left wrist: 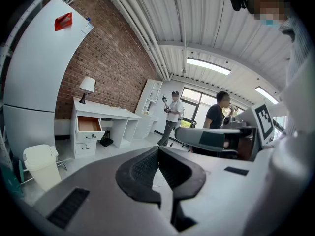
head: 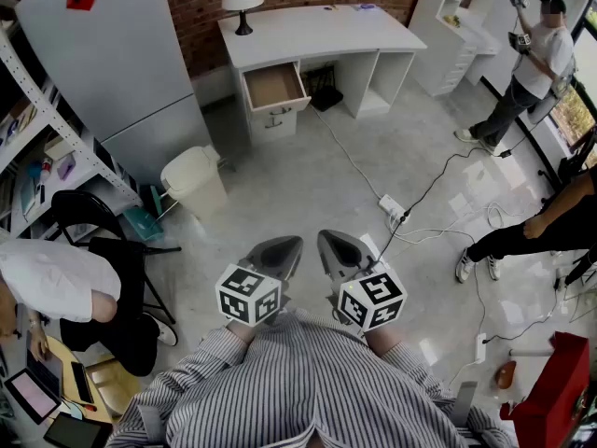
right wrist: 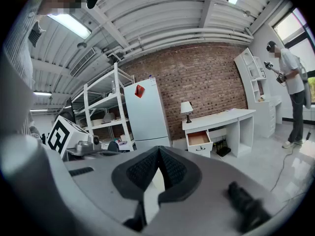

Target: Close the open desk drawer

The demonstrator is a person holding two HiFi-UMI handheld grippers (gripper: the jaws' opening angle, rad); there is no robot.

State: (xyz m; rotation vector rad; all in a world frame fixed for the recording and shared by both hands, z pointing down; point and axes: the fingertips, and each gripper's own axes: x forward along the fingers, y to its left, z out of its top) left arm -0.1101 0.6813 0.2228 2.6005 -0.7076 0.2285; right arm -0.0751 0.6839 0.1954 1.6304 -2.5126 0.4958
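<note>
Hovering closed and empty, the left gripper [head: 283, 248] and right gripper [head: 333, 243] are well apart from the white desk's [head: 317, 28] open wood-lined white drawer [head: 273, 86] at its left end, so approaching likely comes first.

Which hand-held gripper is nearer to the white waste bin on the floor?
Left. In the head view the white waste bin lies ahead and to the left of both; the left hand-held gripper is on its side, the right hand-held gripper farther right. Neither touches it.
</note>
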